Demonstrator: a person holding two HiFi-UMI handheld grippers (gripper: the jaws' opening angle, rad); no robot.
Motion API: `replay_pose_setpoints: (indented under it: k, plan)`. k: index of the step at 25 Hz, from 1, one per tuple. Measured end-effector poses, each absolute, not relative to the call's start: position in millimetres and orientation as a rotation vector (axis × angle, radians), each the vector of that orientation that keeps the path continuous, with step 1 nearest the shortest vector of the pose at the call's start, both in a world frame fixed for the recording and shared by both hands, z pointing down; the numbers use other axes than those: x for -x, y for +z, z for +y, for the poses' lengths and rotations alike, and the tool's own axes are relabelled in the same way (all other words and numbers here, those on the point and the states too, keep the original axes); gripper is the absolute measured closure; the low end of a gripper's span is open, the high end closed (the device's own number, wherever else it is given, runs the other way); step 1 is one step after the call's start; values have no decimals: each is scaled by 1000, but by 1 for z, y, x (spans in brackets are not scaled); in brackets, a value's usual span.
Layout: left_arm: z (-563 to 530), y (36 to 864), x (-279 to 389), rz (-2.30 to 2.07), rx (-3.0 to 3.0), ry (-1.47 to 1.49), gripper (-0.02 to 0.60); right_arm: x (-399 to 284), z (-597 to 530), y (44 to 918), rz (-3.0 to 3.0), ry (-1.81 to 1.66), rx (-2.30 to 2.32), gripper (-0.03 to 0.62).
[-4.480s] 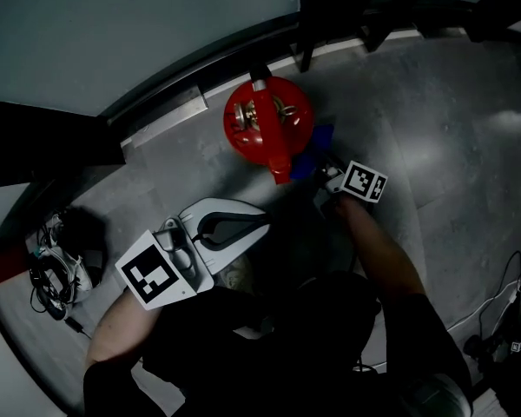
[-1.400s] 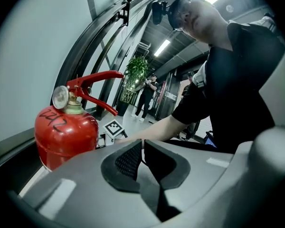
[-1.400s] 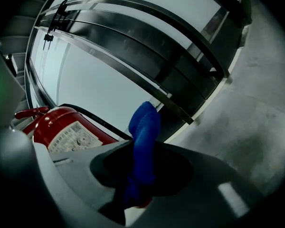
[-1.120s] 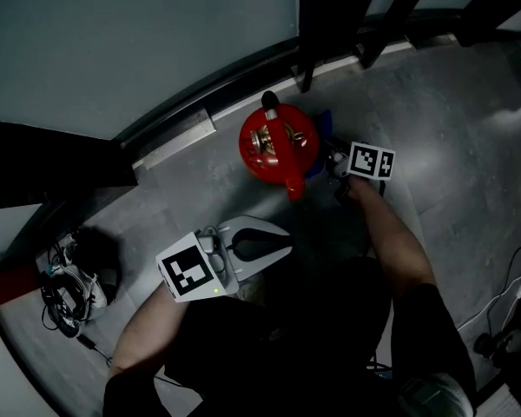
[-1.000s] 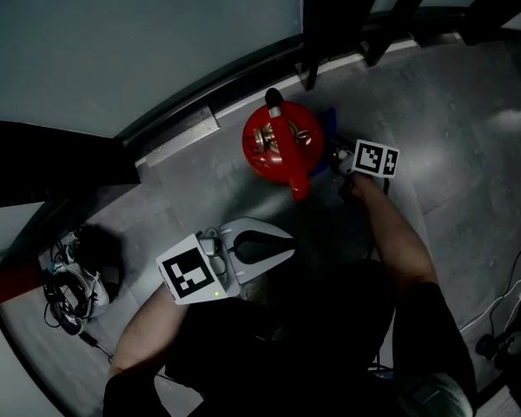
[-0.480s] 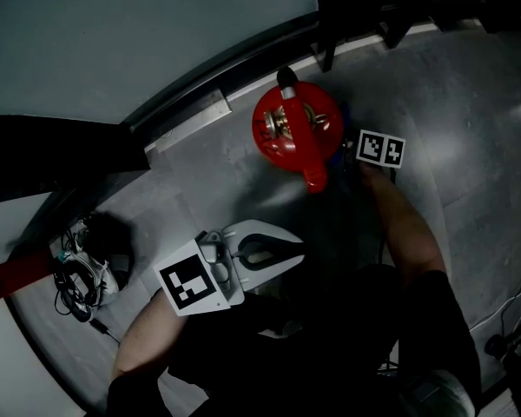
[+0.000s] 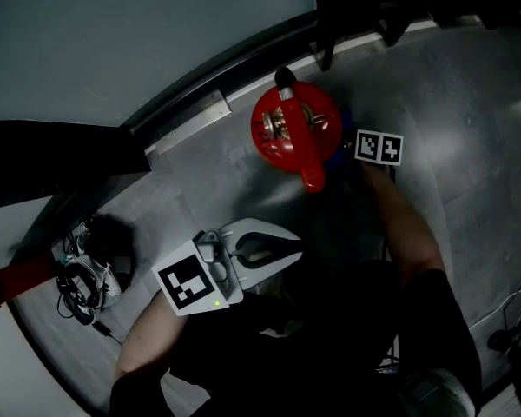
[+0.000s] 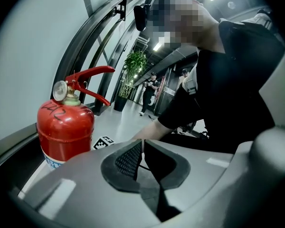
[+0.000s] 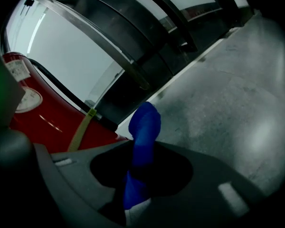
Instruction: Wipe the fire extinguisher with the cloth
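The red fire extinguisher (image 7: 295, 129) stands on the grey floor close to the wall base, its lever pointing toward me. My right gripper (image 7: 346, 148) sits against the extinguisher's right side, shut on a blue cloth (image 9: 144, 127) that sticks up between the jaws next to the red cylinder (image 9: 40, 120). Only a sliver of that cloth (image 7: 346, 111) shows in the head view. My left gripper (image 7: 286, 248) hangs well in front of the extinguisher, apart from it, jaws shut with nothing in them. From that gripper (image 8: 142, 150) the extinguisher (image 8: 65, 127) is seen upright at the left.
A tangle of cables and gear (image 7: 82, 274) lies on the floor at the left. A metal sill (image 7: 187, 115) runs along the wall behind the extinguisher, with dark posts (image 7: 334, 16) at the back. A potted plant (image 8: 133, 65) stands down the corridor.
The right gripper with the cloth has slid from the extinguisher's near right side further round and back along its right side. The left gripper has stayed low in front, still shut.
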State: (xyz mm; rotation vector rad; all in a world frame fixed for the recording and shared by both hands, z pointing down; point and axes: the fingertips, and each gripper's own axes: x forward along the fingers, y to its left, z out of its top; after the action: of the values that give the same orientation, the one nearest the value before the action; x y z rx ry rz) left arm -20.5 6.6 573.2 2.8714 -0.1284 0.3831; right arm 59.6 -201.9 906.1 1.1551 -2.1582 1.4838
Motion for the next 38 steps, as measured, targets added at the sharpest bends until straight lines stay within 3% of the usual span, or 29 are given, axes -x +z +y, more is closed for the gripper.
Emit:
replay_pose_setpoints:
  k: [10,18,27,38]
  plan:
    - [-26,551,7,-188,-2832,241,558,-120,-229,675,-2606,1135,-1120,480]
    - [-36,563,10,-214,-2850,308,558,-68,-232,523,-2869,912,-873,480]
    - [-27,535,11,-258,-2885,227,558,2,-250,575,-2745,1007,-662,480]
    - [-22,538,10,-320,-2848,208,558,13,-259,621,-2737,1174,-628,480]
